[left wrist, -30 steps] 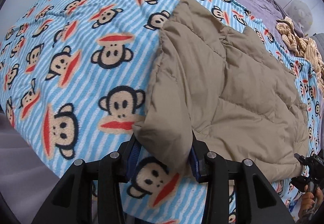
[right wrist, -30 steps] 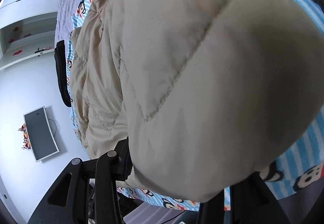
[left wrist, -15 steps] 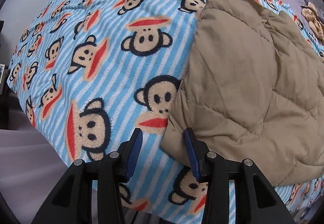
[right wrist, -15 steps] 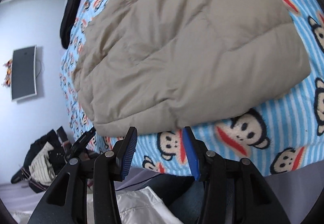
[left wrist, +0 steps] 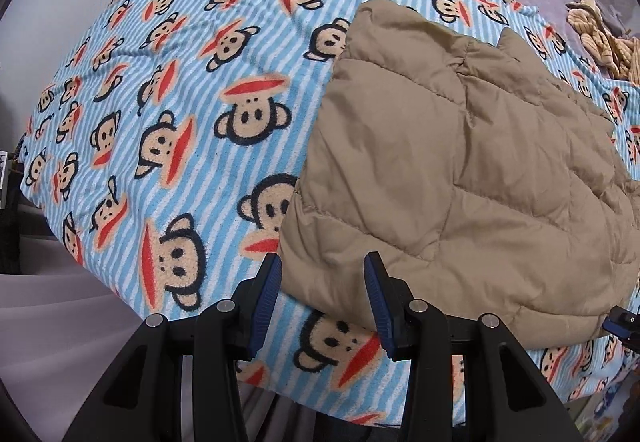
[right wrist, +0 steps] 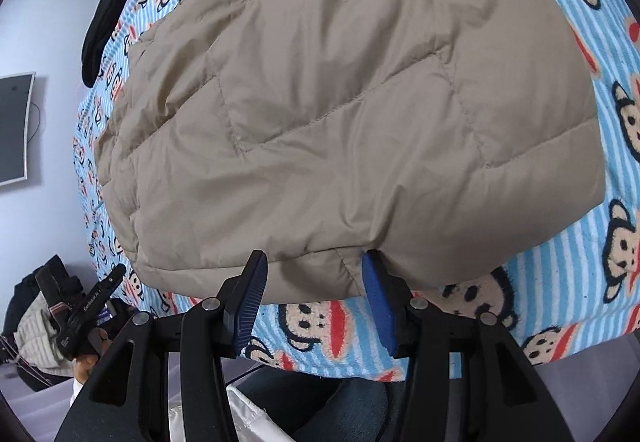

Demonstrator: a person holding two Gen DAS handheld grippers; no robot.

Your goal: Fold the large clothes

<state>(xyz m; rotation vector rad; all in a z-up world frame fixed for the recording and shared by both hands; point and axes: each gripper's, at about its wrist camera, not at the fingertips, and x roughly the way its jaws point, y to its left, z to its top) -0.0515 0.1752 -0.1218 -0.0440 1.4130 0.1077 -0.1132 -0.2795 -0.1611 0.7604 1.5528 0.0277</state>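
2 grippers, left gripper [left wrist: 320, 282] and right gripper [right wrist: 314, 282], are hovering with jaws spread, holding nothing, each straddling the near hem of the jacket [left wrist: 460, 170] lying folded on the blanket [left wrist: 180, 90], long axis stretching away.

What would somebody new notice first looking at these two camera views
The tan quilted jacket lies folded into a puffy bundle near the edge of the bed, on a loud blue-striped blanket printed with cartoon monkey faces. Both the left gripper and the right gripper sit open at the jacket's near edge, gripping nothing. A dark garment lies farther back on the bed.
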